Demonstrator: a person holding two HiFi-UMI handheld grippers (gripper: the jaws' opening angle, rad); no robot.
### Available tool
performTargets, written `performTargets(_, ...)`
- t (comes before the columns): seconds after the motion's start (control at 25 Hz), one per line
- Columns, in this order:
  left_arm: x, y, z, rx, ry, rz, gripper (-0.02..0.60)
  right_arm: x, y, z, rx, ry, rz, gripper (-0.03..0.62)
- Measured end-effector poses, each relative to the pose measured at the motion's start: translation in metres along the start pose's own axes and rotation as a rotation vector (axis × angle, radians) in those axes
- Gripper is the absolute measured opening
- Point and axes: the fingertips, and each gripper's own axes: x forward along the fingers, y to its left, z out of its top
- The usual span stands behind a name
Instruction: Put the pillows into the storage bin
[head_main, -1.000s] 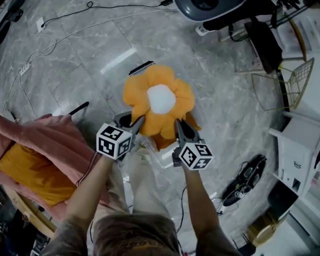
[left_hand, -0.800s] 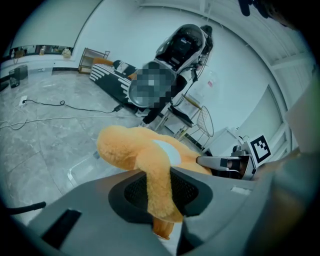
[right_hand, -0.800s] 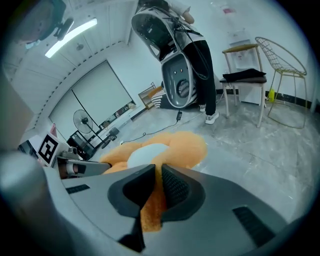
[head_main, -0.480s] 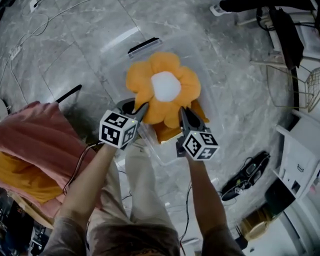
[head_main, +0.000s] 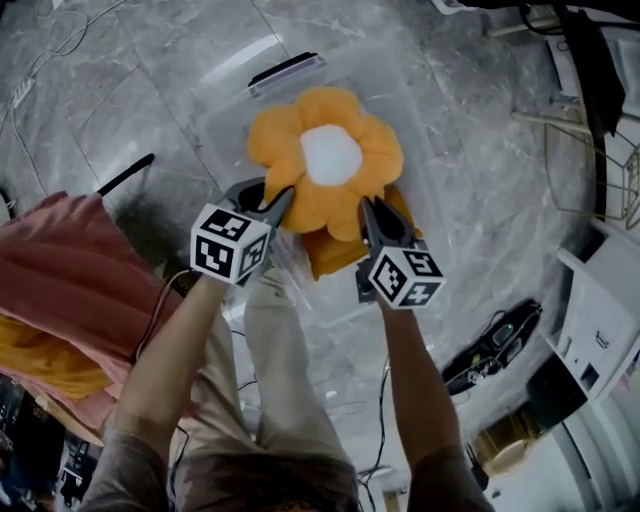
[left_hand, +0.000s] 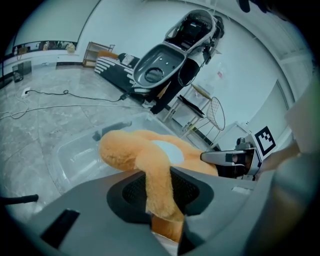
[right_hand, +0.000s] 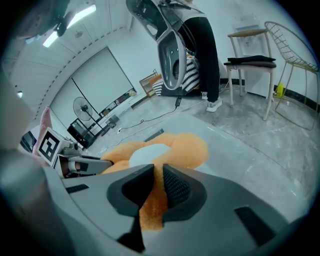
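An orange flower pillow (head_main: 325, 170) with a white centre hangs over the clear storage bin (head_main: 235, 110), low between its walls. My left gripper (head_main: 272, 200) pinches a near-left petal (left_hand: 159, 185). My right gripper (head_main: 367, 208) pinches a near-right petal (right_hand: 152, 200). The jaws of both have just opened slightly, and the plush is still squeezed between the pads. A second orange pillow (head_main: 335, 255) lies in the bin under the flower. The right gripper (left_hand: 225, 157) shows across the flower pillow (left_hand: 135, 147) in the left gripper view.
A pink cloth (head_main: 70, 265) over an orange cushion (head_main: 40, 360) lies to the left of the bin. A wire chair (head_main: 600, 160) and white furniture (head_main: 600, 310) stand at the right. A black object (head_main: 490, 350) and cables lie on the marble floor.
Both grippers have come down with the flower pillow. It now sits lower, between the bin's walls.
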Motion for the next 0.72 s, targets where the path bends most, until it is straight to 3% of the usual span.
performTargets(0.08,0.004,0.008,0.001,-0.011,-0.01,0.04,0.121,0.003,-0.009,-0.002,-0.014,0.012,-0.016,0.084)
performTargets(0.2,0.009,0.029,-0.009,-0.039,0.004,0.142,0.254,0.006,-0.03,-0.014,-0.03,0.058,-0.077,0.174)
performTargets(0.28,0.01,0.034,-0.018,-0.048,0.02,0.165,0.298,0.006,-0.04,-0.02,-0.018,0.074,-0.098,0.248)
performTargets(0.52,0.006,0.033,-0.034,-0.043,0.056,0.157,0.323,0.001,-0.032,-0.023,-0.018,0.068,-0.069,0.293)
performTargets(0.72,-0.017,0.023,-0.013,-0.032,0.015,0.135,0.324,-0.009,-0.006,-0.002,-0.027,0.029,-0.061,0.288)
